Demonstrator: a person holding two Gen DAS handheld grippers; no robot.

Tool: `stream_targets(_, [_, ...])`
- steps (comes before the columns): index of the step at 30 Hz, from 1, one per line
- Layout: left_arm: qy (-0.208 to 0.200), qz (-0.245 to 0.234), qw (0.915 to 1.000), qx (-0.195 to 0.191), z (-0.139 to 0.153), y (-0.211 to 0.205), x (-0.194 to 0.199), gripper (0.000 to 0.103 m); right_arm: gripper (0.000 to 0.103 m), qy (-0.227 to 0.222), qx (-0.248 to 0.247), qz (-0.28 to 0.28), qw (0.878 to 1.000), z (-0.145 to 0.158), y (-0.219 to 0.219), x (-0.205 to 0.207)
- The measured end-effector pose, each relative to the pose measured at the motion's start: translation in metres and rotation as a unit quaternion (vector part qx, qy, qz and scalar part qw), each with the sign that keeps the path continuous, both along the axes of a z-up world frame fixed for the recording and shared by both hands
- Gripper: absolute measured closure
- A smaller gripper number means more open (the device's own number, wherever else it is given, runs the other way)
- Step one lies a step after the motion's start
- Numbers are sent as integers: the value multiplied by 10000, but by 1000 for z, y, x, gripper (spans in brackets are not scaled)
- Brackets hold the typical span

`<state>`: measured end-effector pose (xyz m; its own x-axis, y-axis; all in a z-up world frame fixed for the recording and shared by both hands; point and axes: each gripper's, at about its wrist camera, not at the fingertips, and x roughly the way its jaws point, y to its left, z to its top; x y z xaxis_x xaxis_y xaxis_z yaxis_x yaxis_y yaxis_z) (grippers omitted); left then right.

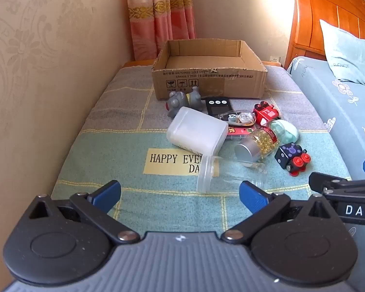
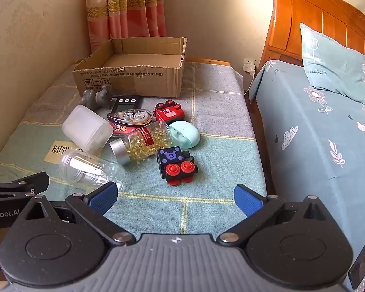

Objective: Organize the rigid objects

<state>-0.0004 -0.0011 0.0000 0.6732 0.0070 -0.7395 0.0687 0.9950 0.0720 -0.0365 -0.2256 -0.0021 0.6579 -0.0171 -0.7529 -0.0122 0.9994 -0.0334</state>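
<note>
The clear jar [image 2: 90, 170] is lying on its side nearest the grippers, at the front of a clutter with the pill bottle [image 2: 141, 143] and black toy train [image 2: 176, 165], all sitting before the empty cardboard box [image 2: 131, 77] on the cloth-covered desk [image 2: 219, 146]. Nothing is boxed yet. Both the left gripper [image 1: 180, 194] and right gripper [image 2: 175, 197] are hovering with jaws spread wide, gripping nothing. Next is likely closing on the jar.

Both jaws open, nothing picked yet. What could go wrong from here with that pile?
1. The clear jar and the capsule bottle lie on their sides on the soft blanket; a nudge may roll them away.
2. The correction tape rests on other items, and the frosted container leans into the pile; pulling one could shift the rest.
3. The left gripper and right gripper sit close together; reaching together for the cardboard box risks a collision.
</note>
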Motion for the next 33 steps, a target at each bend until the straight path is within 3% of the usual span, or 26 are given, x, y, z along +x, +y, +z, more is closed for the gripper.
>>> stream_targets(4, [26, -30, 9999, 135, 1, -8, 2, 0, 0, -33, -6, -11, 10000, 0, 0, -1])
stream_targets(6, [27, 25, 10000, -66, -1, 0, 2, 0, 0, -43, 8, -18, 10000, 0, 0, -1])
stream_targets(33, [17, 37, 10000, -38, 4, 1, 2, 1, 0, -13, 53, 39, 10000, 5, -1, 0])
